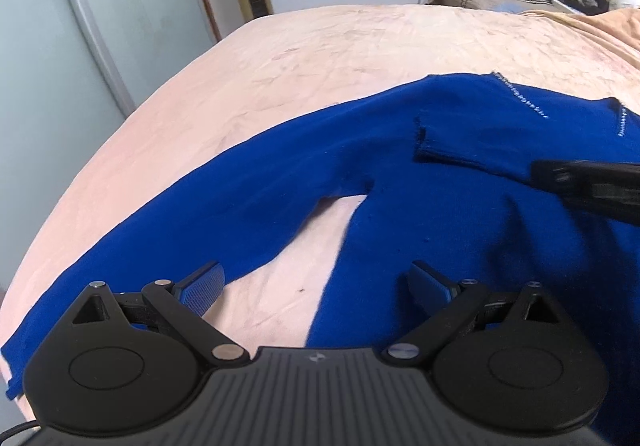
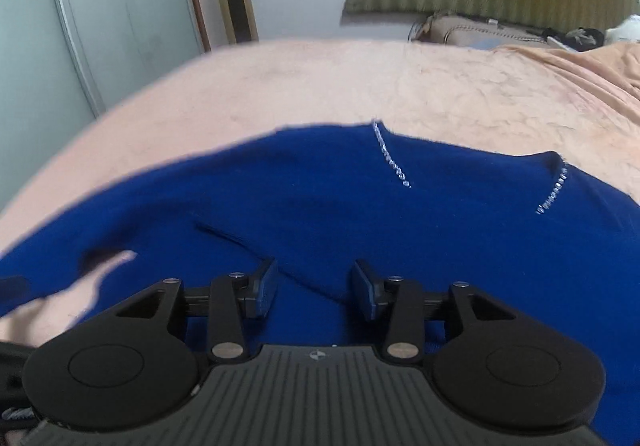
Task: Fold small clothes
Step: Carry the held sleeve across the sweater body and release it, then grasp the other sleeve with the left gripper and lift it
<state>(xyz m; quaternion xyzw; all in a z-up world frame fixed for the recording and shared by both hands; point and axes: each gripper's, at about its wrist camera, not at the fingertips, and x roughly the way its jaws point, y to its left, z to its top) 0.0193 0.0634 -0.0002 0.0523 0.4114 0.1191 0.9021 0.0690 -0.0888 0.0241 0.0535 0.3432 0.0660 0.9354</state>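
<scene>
Bed (image 1: 304,46), peach cover, extending ahead of both sets of jaws. Blue sweater (image 1: 400,134), rhinestone trim, spread flat on the bed: one sleeve runs past the left gripper (image 1: 316,286), body under and ahead of the right gripper (image 2: 314,288). Left jaws wide apart over cover and sweater edge, gripping nothing; right jaws partly apart above a fold, clamping nothing.

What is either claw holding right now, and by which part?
Nothing. The left claw and right claw are both open above the blue sweater.
</scene>
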